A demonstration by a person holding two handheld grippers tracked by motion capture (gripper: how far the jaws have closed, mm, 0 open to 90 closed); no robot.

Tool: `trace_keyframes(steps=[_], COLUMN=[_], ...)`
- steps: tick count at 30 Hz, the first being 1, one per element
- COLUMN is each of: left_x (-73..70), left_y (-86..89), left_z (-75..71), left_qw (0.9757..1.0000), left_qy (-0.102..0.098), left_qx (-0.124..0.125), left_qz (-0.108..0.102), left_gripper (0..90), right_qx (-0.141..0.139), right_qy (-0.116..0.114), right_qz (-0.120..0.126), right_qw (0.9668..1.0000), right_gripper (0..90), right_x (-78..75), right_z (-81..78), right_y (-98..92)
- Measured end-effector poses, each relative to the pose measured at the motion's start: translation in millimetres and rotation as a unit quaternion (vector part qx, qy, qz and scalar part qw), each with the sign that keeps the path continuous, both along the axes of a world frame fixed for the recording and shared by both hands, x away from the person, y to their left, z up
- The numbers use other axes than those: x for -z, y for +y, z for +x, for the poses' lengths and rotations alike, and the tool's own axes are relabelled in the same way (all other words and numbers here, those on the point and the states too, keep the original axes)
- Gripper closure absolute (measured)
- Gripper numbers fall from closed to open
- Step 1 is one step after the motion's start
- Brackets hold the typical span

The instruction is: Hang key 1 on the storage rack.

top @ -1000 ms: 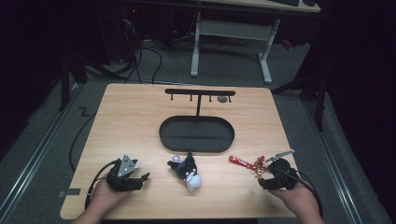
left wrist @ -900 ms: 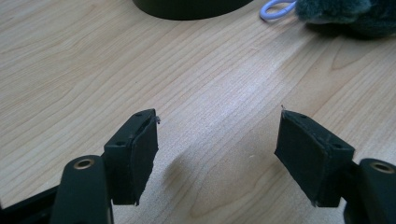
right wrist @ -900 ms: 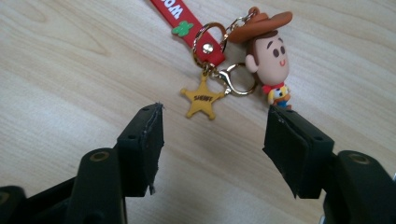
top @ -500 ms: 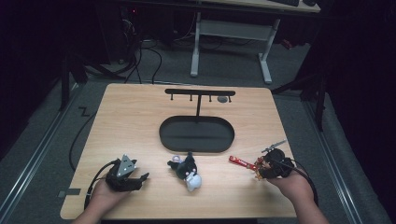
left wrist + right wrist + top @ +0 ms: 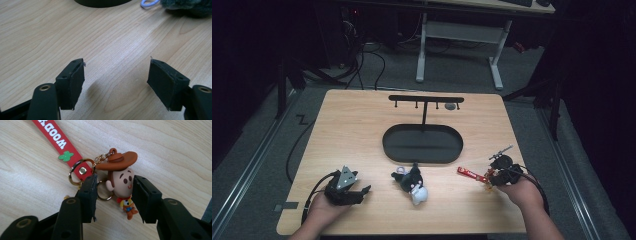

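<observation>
Right hand-held gripper (image 5: 113,187) lowered over cowboy keychain figure (image 5: 122,180); jaws just closing, straddling figure's head, pads near both sides, firm pinch not yet confirmed. Figure lying flat on counter (image 5: 362,130), red strap (image 5: 60,142) trailing away. Left hand-held gripper (image 5: 116,75) parked, jaws spread, nothing between. Step judged: grasp phase. Next move: closure finished on head, then lift toward hook stand (image 5: 424,100), presumably.

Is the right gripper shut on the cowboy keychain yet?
Not clearly. The right gripper has just been closing with the cowboy keychain figure's head between its jaws; one jaw looks to touch, the other shows a gap.
</observation>
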State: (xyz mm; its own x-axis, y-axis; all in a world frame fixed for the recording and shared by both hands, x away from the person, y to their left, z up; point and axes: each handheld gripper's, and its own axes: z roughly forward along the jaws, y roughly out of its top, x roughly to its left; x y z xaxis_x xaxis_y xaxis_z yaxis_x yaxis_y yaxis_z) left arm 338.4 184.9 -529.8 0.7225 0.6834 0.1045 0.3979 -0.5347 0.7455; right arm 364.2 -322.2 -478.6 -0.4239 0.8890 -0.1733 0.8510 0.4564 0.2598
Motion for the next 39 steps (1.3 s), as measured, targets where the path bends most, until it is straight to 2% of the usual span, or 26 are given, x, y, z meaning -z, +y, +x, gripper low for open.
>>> trace_keyframes(steps=[6, 19, 22, 26, 31, 39], left_x=[0.6, 1.6, 1.6, 1.7, 1.9, 1.4], left_y=[0.1, -0.2, -0.1, 0.3, 0.6, 1.3], left_z=[0.3, 0.1, -0.1, -0.3, -0.3, -0.4], left_qw=[1.0000, 1.0000, 1.0000, 1.0000, 1.0000, 1.0000], left_qy=[0.001, 0.003, 0.003, 0.003, 0.004, 0.005], left_qx=[0.001, 0.001, 0.002, 0.001, 0.001, 0.000], left_qz=[0.002, 0.004, 0.004, 0.003, 0.003, 0.002], left_gripper=[29.7, 29.7, 29.7, 29.7, 29.7, 29.7], right_qx=[0.001, 0.005, 0.018, 0.015, 0.017, 0.031], right_qy=[0.002, 0.011, 0.022, 0.030, 0.032, 0.039], right_qz=[-0.001, 0.004, 0.014, 0.031, 0.038, 0.031], right_qw=[1.0000, 0.9999, 0.9995, 0.9990, 0.9986, 0.9983], right_gripper=[61.0, 61.3, 61.5, 62.4, 63.7, 65.4], right_x=[2.4, 10.0, 9.9, 10.3, 10.6, 9.3], right_z=[5.8, 15.4, 17.3, 21.1, 22.8, 22.4], right_y=[-4.4, -6.0, -7.8, -12.3, -13.5, -10.2])
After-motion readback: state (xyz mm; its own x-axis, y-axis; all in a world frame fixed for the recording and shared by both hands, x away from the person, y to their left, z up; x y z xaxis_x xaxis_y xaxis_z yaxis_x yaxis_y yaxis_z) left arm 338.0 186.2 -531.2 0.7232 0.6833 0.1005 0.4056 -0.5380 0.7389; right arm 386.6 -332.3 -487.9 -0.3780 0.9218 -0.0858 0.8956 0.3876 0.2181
